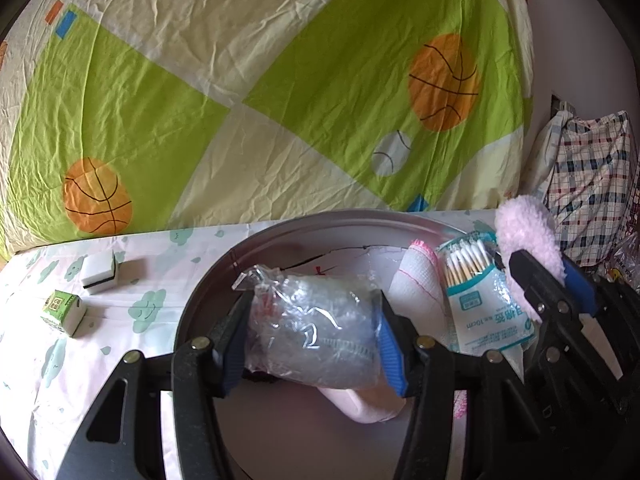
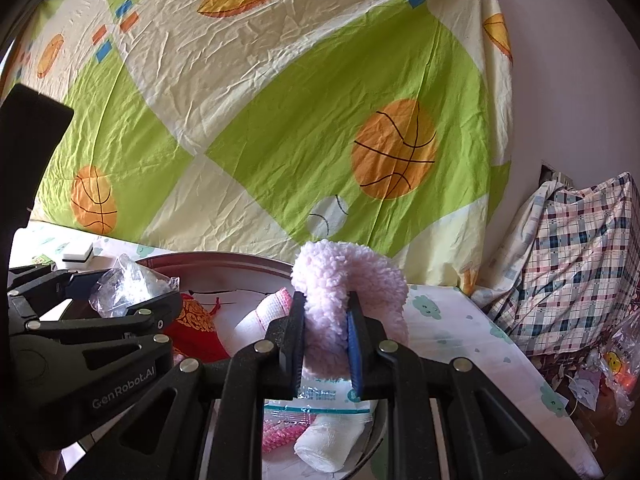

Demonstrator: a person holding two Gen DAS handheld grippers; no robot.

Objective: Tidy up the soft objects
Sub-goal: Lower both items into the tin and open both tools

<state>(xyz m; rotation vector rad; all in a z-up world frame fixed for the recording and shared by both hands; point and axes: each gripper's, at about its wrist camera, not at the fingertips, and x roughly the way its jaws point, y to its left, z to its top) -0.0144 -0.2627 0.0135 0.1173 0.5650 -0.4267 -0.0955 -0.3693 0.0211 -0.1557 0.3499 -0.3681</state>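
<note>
Swab pack [image 1: 478, 300] in tray [image 1: 208, 280]; sponge [image 1: 99, 274] left of tray.

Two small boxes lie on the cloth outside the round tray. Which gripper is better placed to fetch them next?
Left, probably: the white box and green box lie on its side. But both the left gripper and the right gripper are full.

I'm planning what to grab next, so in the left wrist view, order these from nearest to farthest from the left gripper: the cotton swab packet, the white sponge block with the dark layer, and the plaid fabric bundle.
1. Cotton swab packet, in the round metal tray, just right of the left gripper.
2. White sponge block with the dark layer, on the sheet to the left.
3. Plaid fabric bundle, far right, beyond the tray.
</note>
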